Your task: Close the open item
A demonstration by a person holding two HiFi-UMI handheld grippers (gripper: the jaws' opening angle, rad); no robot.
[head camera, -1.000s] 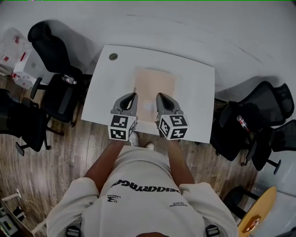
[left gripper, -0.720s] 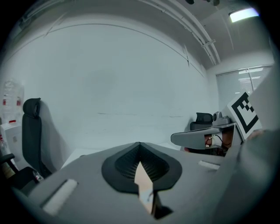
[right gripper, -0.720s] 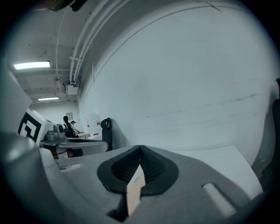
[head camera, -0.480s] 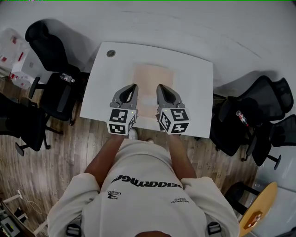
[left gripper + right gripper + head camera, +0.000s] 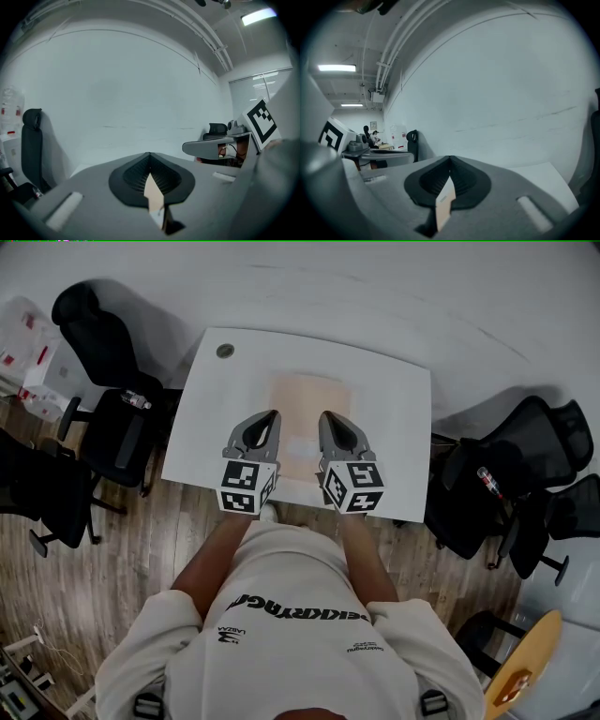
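Since a second ago, the left hand-held gripper [image 5: 271, 416] and right hand-held gripper [image 5: 327, 417] have been moved slightly forward. Both are held clenched, jaws together, above the flat peach item [image 5: 309, 395] on the surface [image 5: 394, 399].

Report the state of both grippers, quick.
Left gripper: closed, jaws together, holding nothing.
Right gripper: closed, jaws together, holding nothing.

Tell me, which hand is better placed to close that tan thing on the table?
Right, marginally: the right gripper sits over the tan thing; the left gripper hangs at its edge. Both shut.
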